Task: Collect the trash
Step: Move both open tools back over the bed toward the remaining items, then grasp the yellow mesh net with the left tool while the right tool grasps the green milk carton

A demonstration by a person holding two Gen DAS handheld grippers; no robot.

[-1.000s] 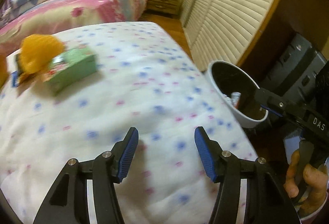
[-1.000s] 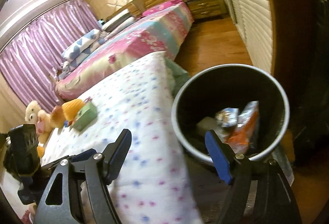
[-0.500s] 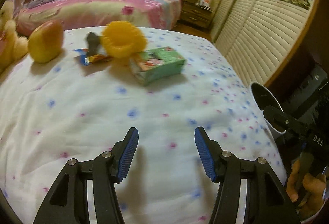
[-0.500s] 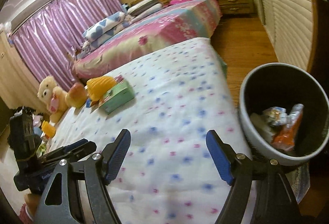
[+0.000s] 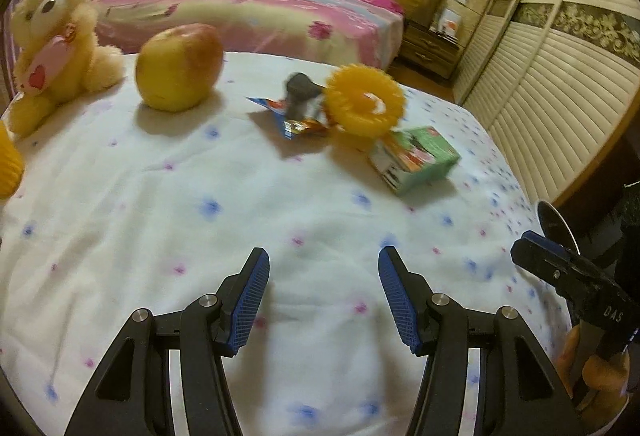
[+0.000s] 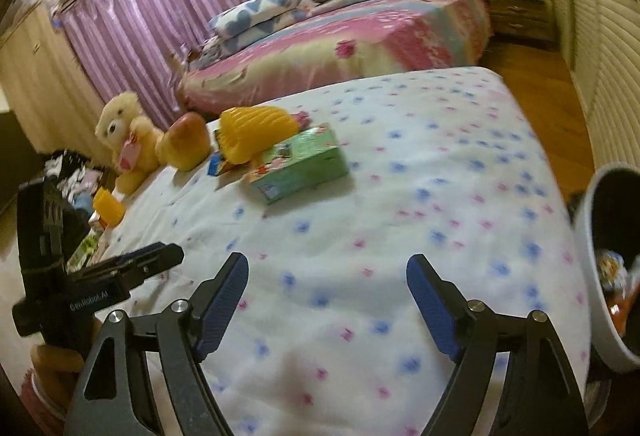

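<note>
Well ahead of the wide-open, empty left gripper (image 5: 322, 300), the snack wrapper (image 5: 294, 115); right gripper (image 6: 328, 304) likewise agape, empty.

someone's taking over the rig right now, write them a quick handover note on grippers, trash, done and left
Left gripper: open, empty, above the white dotted bedspread.
Right gripper: open, empty, beside the white round trash bin.
Done: some wrappers already lie in the bin.
Left: the crumpled foil snack wrapper and green cardboard box, both by the yellow ridged plastic toy. Probably leave the apple and teddy bear.
</note>
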